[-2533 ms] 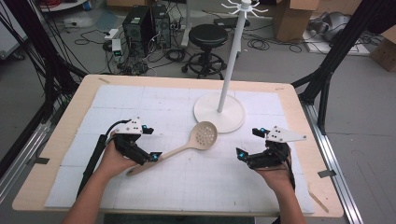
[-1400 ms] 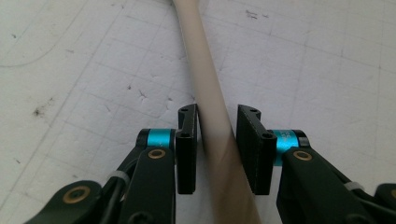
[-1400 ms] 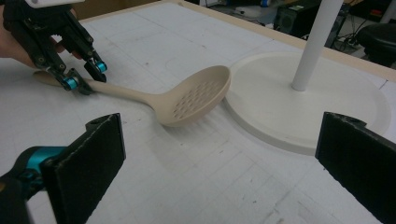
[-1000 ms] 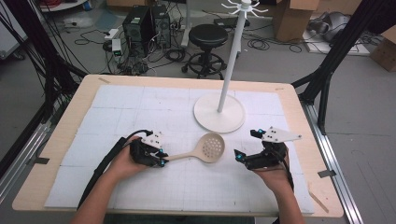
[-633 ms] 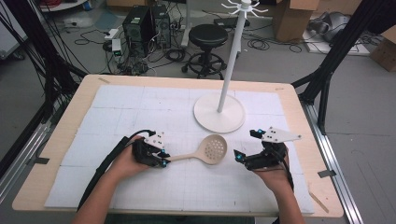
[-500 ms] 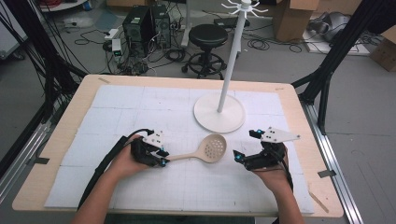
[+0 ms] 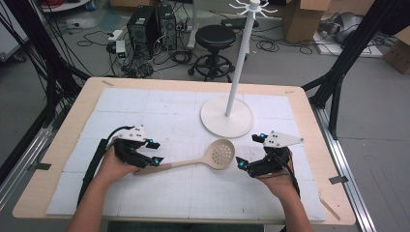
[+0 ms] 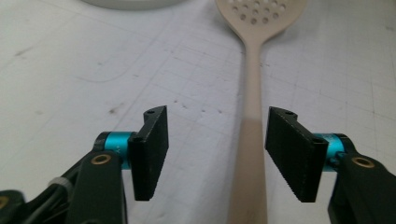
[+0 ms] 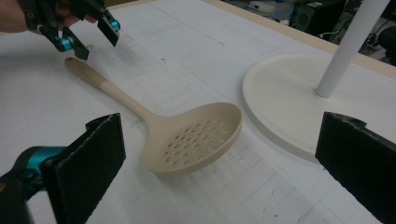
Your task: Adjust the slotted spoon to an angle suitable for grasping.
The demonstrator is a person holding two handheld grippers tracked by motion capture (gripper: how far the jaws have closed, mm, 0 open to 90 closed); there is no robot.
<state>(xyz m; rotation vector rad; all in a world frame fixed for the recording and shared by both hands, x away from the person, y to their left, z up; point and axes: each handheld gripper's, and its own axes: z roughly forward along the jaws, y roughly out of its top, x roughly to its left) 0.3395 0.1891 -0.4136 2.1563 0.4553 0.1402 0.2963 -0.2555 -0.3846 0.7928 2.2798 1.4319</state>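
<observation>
**Slotted spoon lying loose between two open grippers**

White gridded mat point(image 7: 145, 111) carries our beige slotted spoon point(image 7: 220, 154), lying flat near the stand base point(image 7: 227, 116). Left gripper point(image 8: 212, 149) gapes, handle between its jaws, nearer one, untouched. Right gripper point(image 9: 224, 177) gapes wide before the bowl. Risk: off-centre closing nudges the handle aside.

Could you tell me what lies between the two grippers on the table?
In the high view, the slotted spoon lies between the left gripper and right gripper.
</observation>
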